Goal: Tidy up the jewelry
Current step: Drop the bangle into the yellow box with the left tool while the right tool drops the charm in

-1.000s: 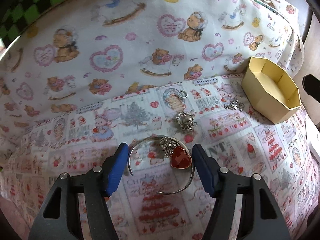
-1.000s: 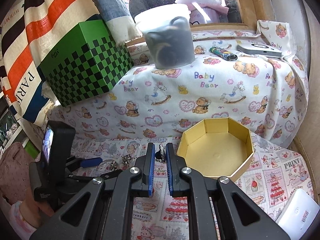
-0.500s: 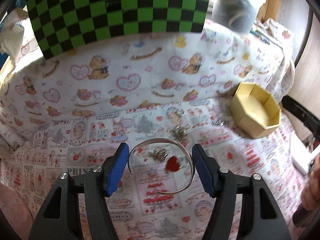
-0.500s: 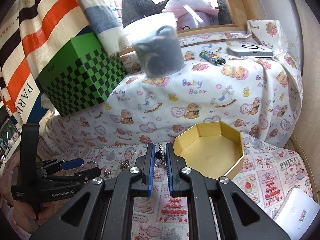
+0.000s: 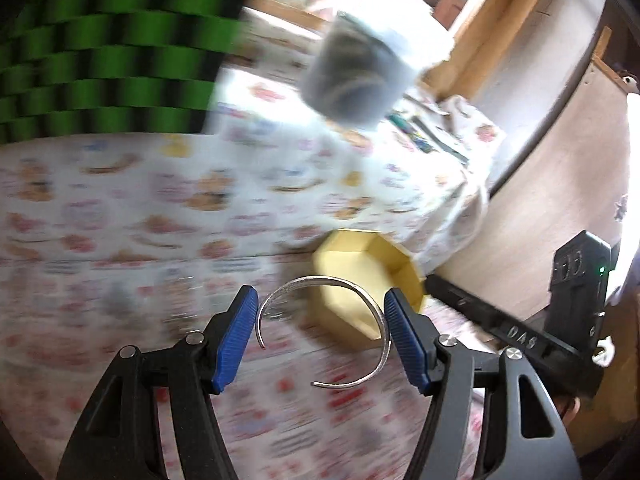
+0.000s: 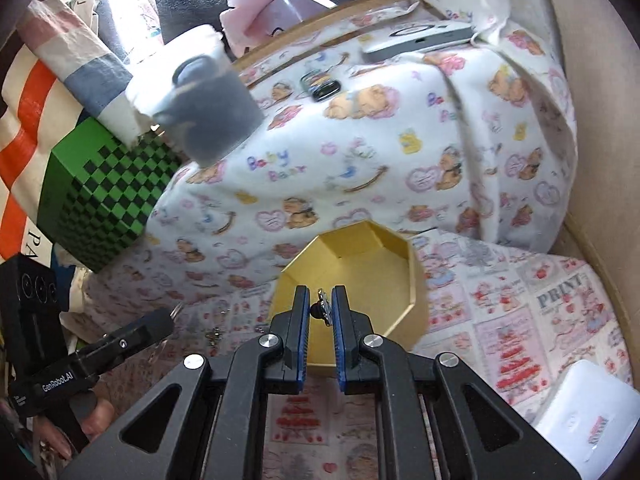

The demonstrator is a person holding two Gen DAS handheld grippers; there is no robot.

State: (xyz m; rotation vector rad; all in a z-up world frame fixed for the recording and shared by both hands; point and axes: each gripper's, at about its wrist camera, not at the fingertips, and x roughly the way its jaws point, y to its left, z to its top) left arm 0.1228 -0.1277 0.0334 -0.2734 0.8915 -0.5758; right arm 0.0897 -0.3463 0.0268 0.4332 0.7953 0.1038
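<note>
yellow octagonal cardboard box (image 6: 352, 276) sits open on the printed cloth (image 6: 520, 320). left gripper (image 5: 320, 332) clamps an open silver cuff bangle (image 5: 352, 292) across its width, gap toward the camera, before the box. right gripper (image 6: 320, 320), near closed, pinches a small silver charm (image 6: 323, 307) edge-up over the box.
</note>
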